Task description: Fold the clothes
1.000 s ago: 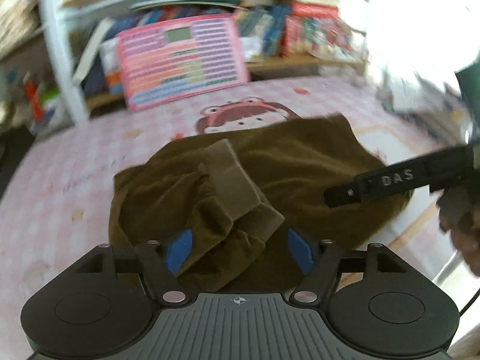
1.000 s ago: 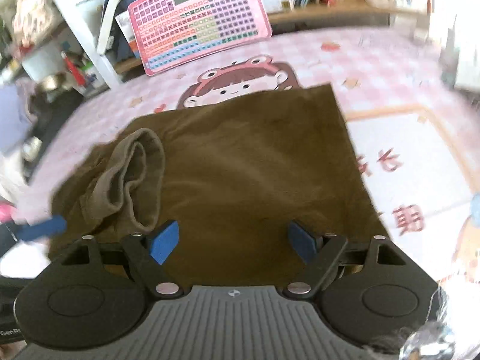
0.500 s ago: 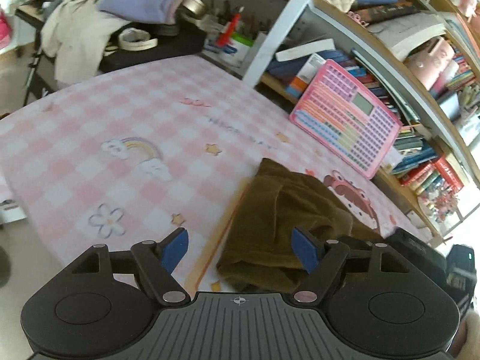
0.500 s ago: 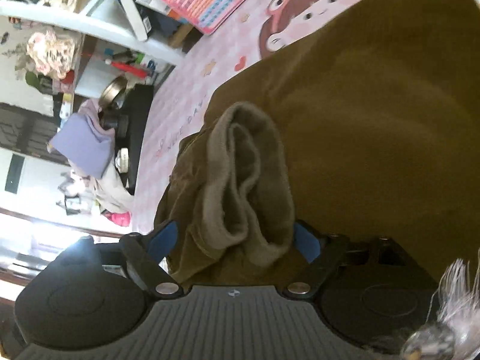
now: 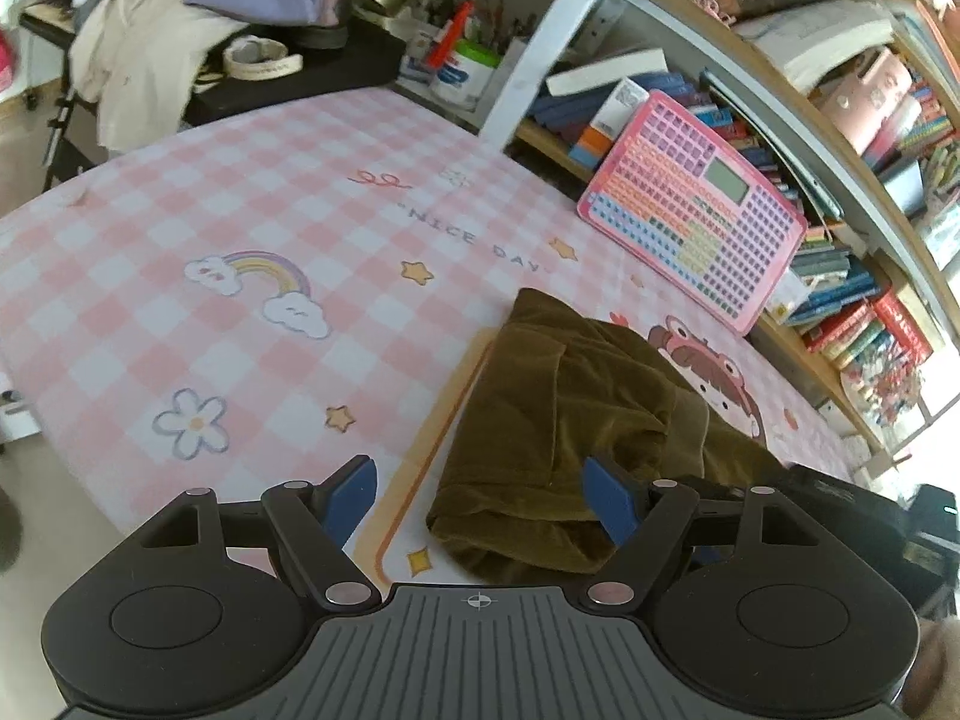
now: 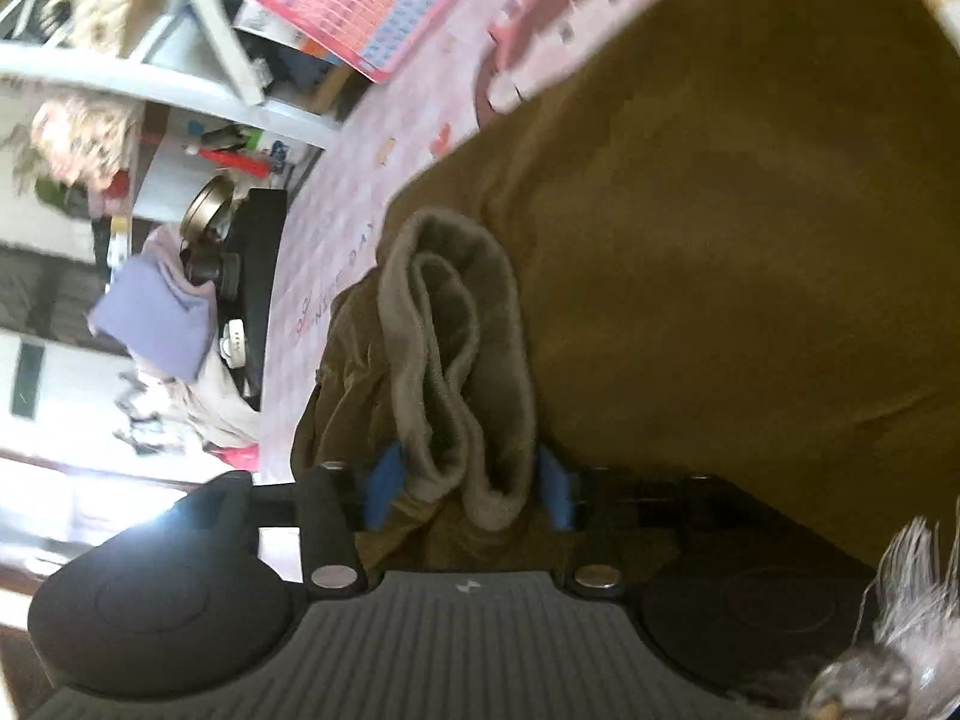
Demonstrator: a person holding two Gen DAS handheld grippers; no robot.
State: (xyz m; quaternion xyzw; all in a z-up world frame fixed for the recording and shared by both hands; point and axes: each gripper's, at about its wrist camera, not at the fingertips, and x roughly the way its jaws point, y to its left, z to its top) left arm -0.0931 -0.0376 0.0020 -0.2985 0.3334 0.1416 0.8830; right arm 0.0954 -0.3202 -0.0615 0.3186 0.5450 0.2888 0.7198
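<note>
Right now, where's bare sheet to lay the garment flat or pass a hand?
Free: the pink checked sheet left of the brown garment, from the rainbow print to the flower print. Crowded: the pink keyboard toy and bookshelf along the far right edge, and the cluttered black table behind.

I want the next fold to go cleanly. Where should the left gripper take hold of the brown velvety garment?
Probably the near folded corner of the brown velvety garment, approached from the open pink checked sheet side: that bulky edge lies just ahead of the open left gripper, while the right gripper already straddles the ribbed cuff.
</note>
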